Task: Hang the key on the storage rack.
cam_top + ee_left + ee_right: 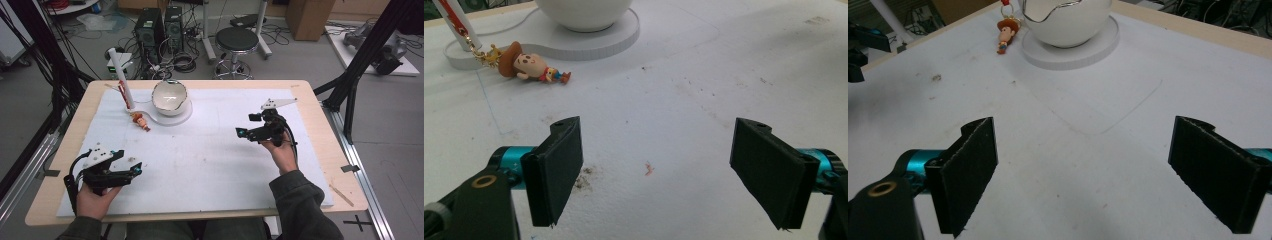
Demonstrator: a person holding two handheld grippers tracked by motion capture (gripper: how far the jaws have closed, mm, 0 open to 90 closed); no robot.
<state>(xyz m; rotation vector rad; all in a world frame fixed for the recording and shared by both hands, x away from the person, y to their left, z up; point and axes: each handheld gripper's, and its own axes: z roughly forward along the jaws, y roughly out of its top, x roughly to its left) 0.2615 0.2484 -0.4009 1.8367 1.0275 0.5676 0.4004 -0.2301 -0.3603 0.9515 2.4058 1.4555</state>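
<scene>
Fingers on both grippers spread wide, nothing between the black pads, both clear of the sheet. Left gripper (134, 168) sits near the front-left corner of the table, held in the person's left hand (93, 198). Right gripper (242, 131) is right of centre, held in the right hand (280, 150), well apart from the left one.

Largest first: light wooden table (305, 86) covered by a white foam sheet (210, 150). At its far left stands a white egg-shaped ceramic bowl with a jagged rim (170, 96) on a round white base (181, 118). Leaning white tube (121, 75) stands just left of the bowl.

Small cowboy-doll keychain with brown hat (140, 120) lies flat on the sheet, just in front of the tube and touching the base edge as far as I can tell. Far from both grippers.
</scene>
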